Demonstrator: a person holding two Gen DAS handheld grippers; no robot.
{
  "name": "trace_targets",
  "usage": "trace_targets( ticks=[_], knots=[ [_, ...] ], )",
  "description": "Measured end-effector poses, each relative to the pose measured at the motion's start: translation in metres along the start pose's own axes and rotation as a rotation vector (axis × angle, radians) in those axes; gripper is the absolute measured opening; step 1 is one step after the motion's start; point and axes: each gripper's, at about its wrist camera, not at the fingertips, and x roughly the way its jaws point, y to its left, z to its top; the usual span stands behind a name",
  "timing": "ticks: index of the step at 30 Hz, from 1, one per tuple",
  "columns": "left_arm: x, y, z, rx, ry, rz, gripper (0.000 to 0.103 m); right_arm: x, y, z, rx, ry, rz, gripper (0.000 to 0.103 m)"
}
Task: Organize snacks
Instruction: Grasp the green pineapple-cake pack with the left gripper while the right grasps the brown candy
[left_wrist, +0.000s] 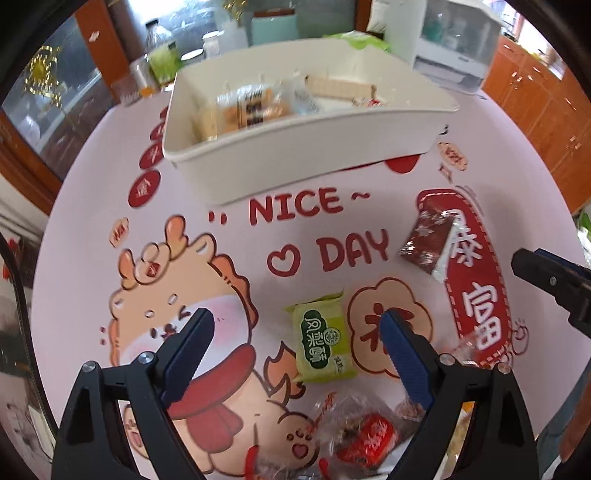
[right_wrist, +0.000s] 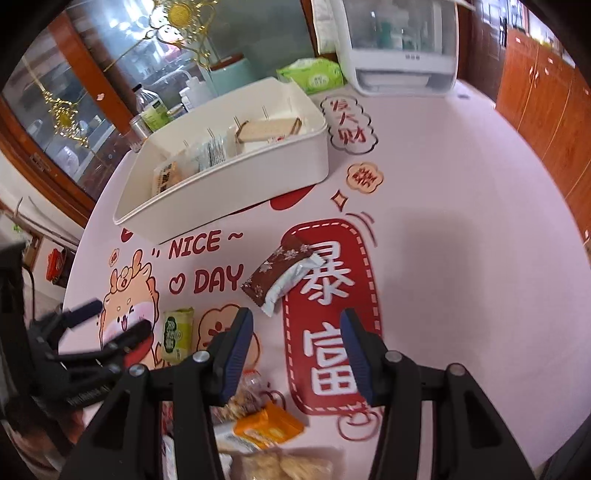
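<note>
My left hand-held gripper (left_wrist: 297, 325) is spread wide, holding nothing, above the counter (left_wrist: 498, 166); the green snack pack (left_wrist: 322, 336) lies flat between its 2 fingers. My right hand-held gripper (right_wrist: 296, 322) is also spread and holding nothing, with the brown-and-white wrapper (right_wrist: 284, 275) just beyond its tips. Loose wrapped snacks (right_wrist: 267, 424) sit below. Farther out, the white bin (left_wrist: 295, 162) holds several packets.

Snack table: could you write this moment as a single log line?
left claw open, over green snack pack | right claw open, empty | brown wrapper loose on table | white bin partly filled
</note>
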Motion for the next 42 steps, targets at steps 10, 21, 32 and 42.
trace_targets(
  ticks=[10,21,32,42],
  knots=[
    [0.043,-0.002,-0.006,-0.064,0.048,0.012,0.090,0.069,0.015,0.021,0.067,0.080,-0.021,0.050],
    [0.061,0.003,-0.006,-0.108,0.060,0.006,0.091,0.115,0.031,0.033,0.100,0.139,-0.059,0.050],
    [0.054,-0.013,-0.005,-0.035,0.015,-0.018,0.044,0.117,0.043,0.028,-0.040,0.076,-0.132,0.035],
    [0.048,-0.010,-0.015,-0.033,0.006,-0.024,0.036,0.099,0.025,0.001,-0.025,0.071,-0.091,0.032]
  ],
)
